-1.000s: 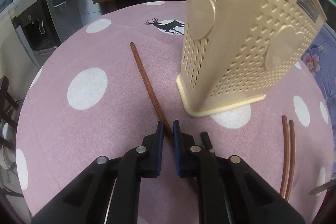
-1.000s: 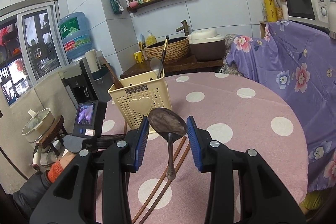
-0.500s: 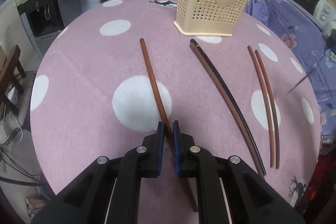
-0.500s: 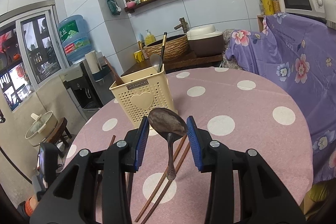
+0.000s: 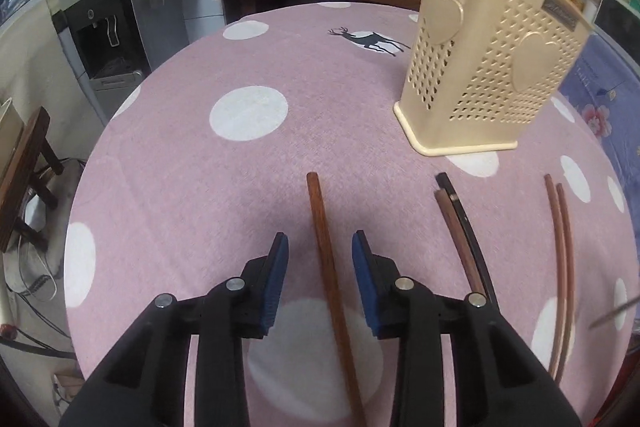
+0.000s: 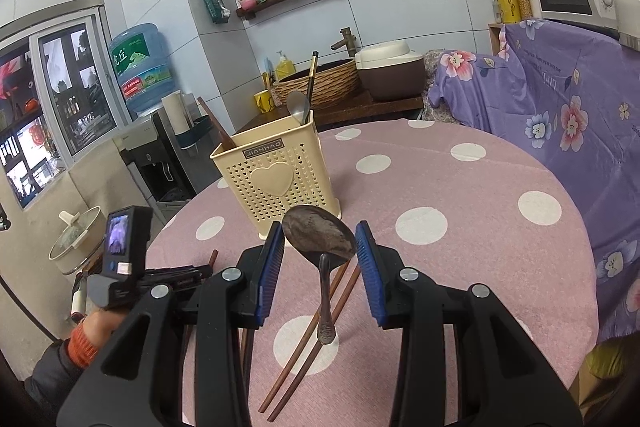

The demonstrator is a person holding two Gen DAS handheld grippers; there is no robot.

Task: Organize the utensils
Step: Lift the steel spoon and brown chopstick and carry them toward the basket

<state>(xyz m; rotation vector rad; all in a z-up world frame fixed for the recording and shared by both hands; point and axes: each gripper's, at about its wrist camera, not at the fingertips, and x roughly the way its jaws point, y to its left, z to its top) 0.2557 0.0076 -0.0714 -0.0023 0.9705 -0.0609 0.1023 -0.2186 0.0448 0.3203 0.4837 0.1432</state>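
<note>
Showing only rightward: spoon (image 6: 320, 243) between fingers (image 6: 370, 267).

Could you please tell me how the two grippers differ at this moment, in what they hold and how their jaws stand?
The left gripper is open and holds nothing: a reddish chopstick lies on the pink tablecloth between its jaws. The right gripper grips a dark spoon by the bowl, handle hanging down. The left one hangs low over the table; the right one is raised. Both have blue pads and face the cream utensil basket.

Both wrist views look forward, low over the table (image 5: 248, 163); sharing the utensil holder (image 6: 280, 179)
</note>
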